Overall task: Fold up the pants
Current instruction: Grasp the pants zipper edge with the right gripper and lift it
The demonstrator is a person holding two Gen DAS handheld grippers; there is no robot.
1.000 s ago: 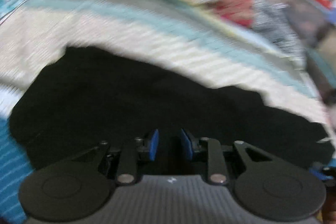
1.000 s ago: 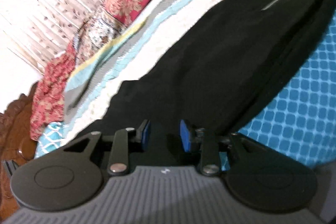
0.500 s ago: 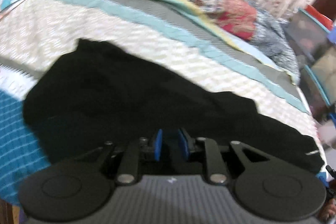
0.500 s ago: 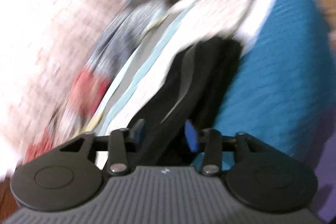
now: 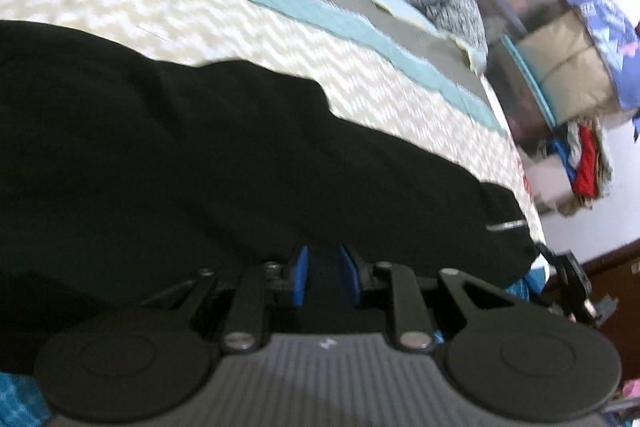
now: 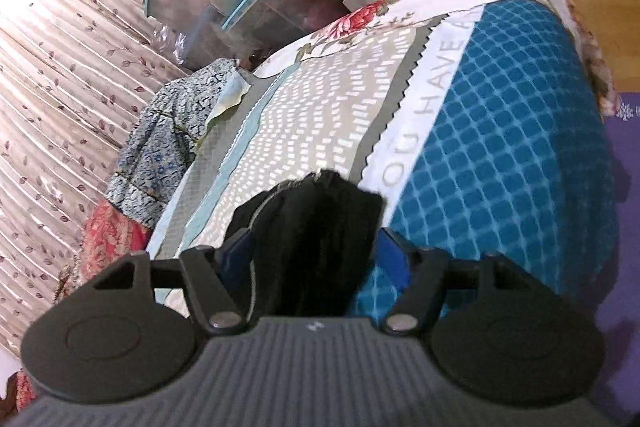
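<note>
Soft, limp black pants (image 5: 208, 155) on the bed (image 6: 500, 131) sag unless hemmed; left gripper (image 5: 324, 281) nearly clenched, whether on cloth unclear; right gripper (image 6: 314, 259) closing around the leg end.

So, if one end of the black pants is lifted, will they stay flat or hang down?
Probably they hang down: the black pants lie soft and creased on the bedspread. The end is bunched in layers, so they may slide apart. They look light, unlikely to slip on the textured cover.

Both wrist views low over pants (image 5: 200, 155)
</note>
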